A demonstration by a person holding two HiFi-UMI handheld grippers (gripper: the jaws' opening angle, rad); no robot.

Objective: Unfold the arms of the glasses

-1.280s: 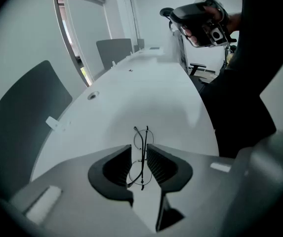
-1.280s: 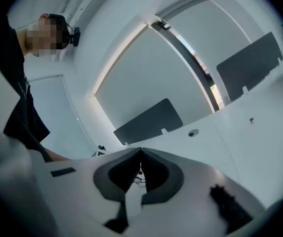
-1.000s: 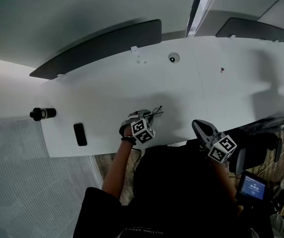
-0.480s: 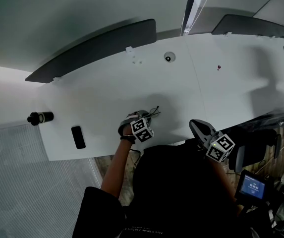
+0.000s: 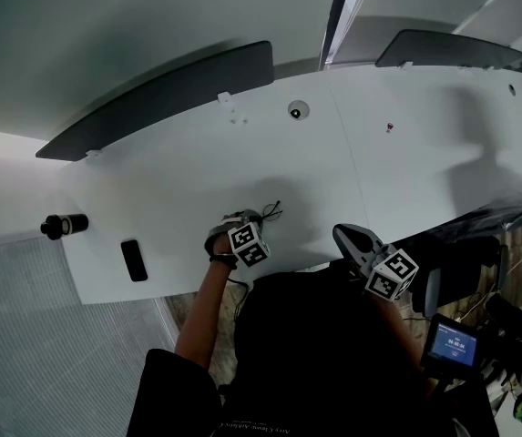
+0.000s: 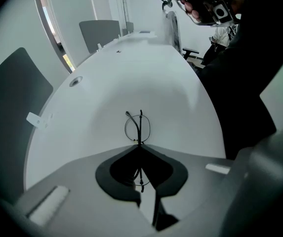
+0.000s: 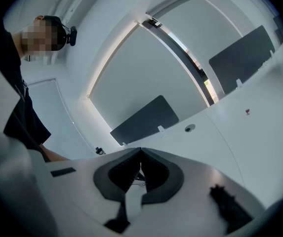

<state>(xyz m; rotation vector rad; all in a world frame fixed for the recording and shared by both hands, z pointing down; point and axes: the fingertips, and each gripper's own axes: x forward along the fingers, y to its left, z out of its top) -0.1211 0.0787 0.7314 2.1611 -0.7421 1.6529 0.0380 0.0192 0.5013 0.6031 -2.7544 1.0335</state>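
Observation:
Thin black wire-framed glasses [image 5: 271, 211] [image 6: 138, 127] lie on the white table [image 5: 379, 171] near its front edge. My left gripper [image 5: 255, 218] [image 6: 139, 144] points steeply down at them. Its jaws have just closed and now meet on the frame's thin wire, which runs back between the fingers; one lens ring shows beyond the tips. My right gripper [image 5: 342, 233] [image 7: 141, 153] hovers over the table's front edge to the right, apart from the glasses. It is shut, with nothing gripped.
A black cylinder [image 5: 60, 225] and a flat black slab [image 5: 134, 260] lie at the table's left end. Dark partition panels [image 5: 165, 98] [image 5: 443, 48] line the far edge, near a round grommet [image 5: 297, 110]. A chair [image 5: 461, 262] and a lit screen [image 5: 449, 344] stand at the right.
The head view has slid up and left a little. My left gripper stays over the glasses, tilted slightly. The right gripper keeps its place.

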